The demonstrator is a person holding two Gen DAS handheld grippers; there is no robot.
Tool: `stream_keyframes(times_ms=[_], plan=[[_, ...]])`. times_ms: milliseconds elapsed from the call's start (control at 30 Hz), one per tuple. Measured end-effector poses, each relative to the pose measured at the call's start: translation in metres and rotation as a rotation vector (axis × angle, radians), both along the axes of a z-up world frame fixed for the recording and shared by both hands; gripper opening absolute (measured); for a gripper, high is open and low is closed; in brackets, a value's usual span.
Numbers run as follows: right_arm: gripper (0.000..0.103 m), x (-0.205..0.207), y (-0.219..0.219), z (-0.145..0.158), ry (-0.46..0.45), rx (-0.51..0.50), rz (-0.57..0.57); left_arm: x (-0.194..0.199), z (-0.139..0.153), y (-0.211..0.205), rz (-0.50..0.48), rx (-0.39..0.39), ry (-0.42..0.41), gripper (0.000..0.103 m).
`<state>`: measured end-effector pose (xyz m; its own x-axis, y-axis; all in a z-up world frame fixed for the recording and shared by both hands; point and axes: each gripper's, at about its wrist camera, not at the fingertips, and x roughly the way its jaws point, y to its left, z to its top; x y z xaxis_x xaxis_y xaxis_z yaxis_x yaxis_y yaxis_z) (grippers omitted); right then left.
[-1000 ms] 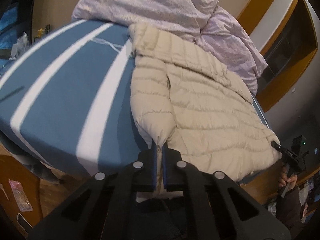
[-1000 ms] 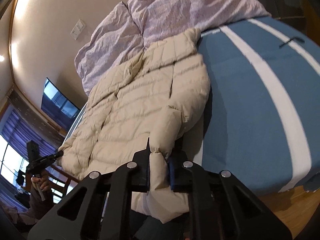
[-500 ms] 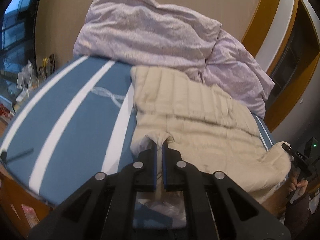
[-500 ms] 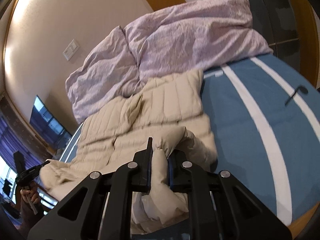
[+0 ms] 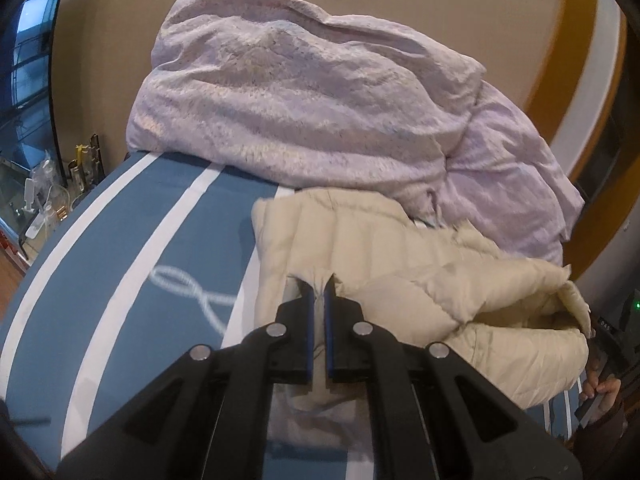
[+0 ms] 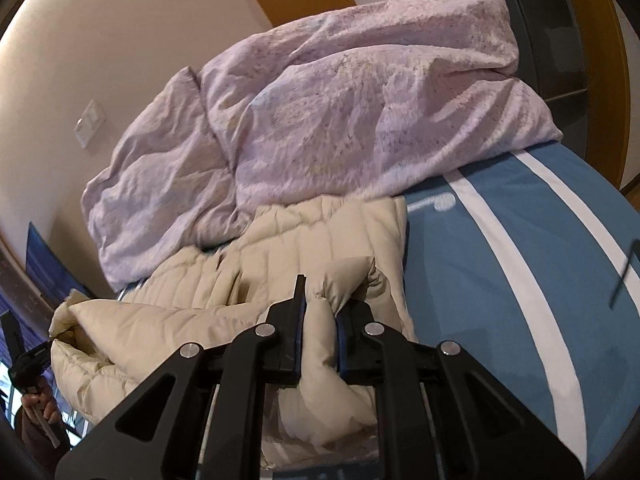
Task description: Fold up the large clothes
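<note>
A cream quilted puffer jacket [image 5: 400,280] lies on a blue bed with white stripes [image 5: 120,260]. My left gripper [image 5: 318,300] is shut on a pinch of the jacket's near edge and holds it up over the jacket body. My right gripper [image 6: 318,304] is shut on a thick puffy fold of the same jacket [image 6: 320,240], also lifted toward the far end. The jacket's lower part is doubled over its upper part. Its far end lies against the duvet.
A crumpled lilac duvet [image 5: 320,100] is heaped at the head of the bed [image 6: 520,280]; it also shows in the right wrist view [image 6: 340,120]. A bedside stand with small items [image 5: 52,200] is at the left. A person's hand holding a device [image 5: 604,388] is at the bed's side.
Both grippers have carried the jacket's near edge up and forward toward the duvet. The jacket went from lying flat and long to being folded over itself.
</note>
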<state>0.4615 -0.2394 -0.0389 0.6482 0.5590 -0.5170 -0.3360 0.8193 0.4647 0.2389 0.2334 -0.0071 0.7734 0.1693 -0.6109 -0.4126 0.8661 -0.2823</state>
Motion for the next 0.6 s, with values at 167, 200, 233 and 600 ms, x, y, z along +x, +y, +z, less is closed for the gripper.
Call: stream_keyframes(times_ms=[167, 200, 233, 600], plan=[[0.012, 0.049, 0.022, -0.013, 0.026, -0.011, -0.031, 0.05, -0.011, 0.021, 0.034, -0.012, 0.028, 0.004], [0.012, 0.057, 0.026, -0.015, 0.034, -0.014, -0.036, 0.062, -0.016, 0.026, 0.042, -0.014, 0.041, 0.004], [0.013, 0.065, 0.03, -0.018, 0.041, -0.019, -0.041, 0.068, -0.019, 0.029, 0.047, -0.016, 0.048, 0.004], [0.046, 0.127, 0.05, -0.039, 0.13, 0.06, -0.096, 0.14, -0.055, 0.057, 0.091, -0.091, 0.095, 0.01]])
